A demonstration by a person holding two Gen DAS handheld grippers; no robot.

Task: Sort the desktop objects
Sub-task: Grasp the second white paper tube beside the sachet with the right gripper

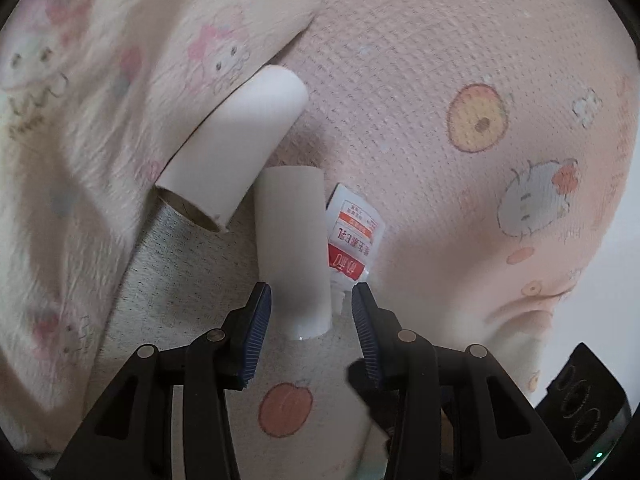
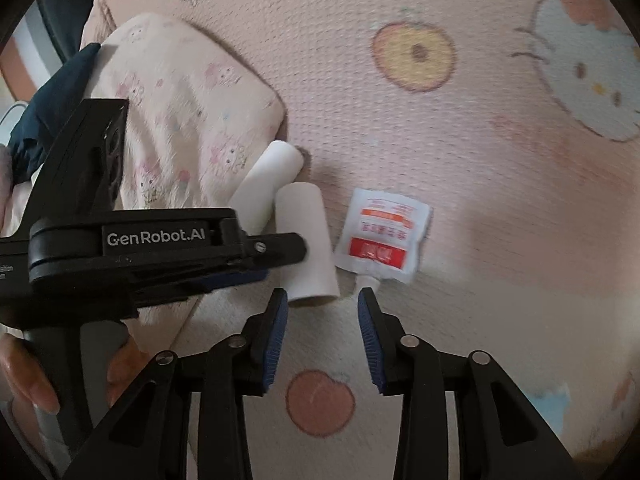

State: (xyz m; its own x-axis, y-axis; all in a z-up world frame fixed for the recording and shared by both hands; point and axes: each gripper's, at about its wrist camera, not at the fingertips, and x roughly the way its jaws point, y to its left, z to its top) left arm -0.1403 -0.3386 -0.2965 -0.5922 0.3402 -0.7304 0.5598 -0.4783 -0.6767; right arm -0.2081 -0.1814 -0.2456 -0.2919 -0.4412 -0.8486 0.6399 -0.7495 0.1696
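Left tongs [image 1: 308, 294] spread around near tube [image 1: 294, 248], not yet pinching; right tongs [image 2: 322, 300] spread, empty, sachet [image 2: 382, 236] at 1 o'clock; risk: the closing jaw catches the sachet touching the tube or knocks far tube [image 1: 236, 152] at 11.

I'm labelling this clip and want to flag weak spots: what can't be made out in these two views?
- Sachet: print blurred in the right wrist view; in the left wrist view the near tube hides its left side.
- Far tube: its lower end is behind the left gripper in the right wrist view.
- Left gripper: whether its open fingers touch the near tube, unclear.
- Dark object: cut off by the lens edge, left wrist view.
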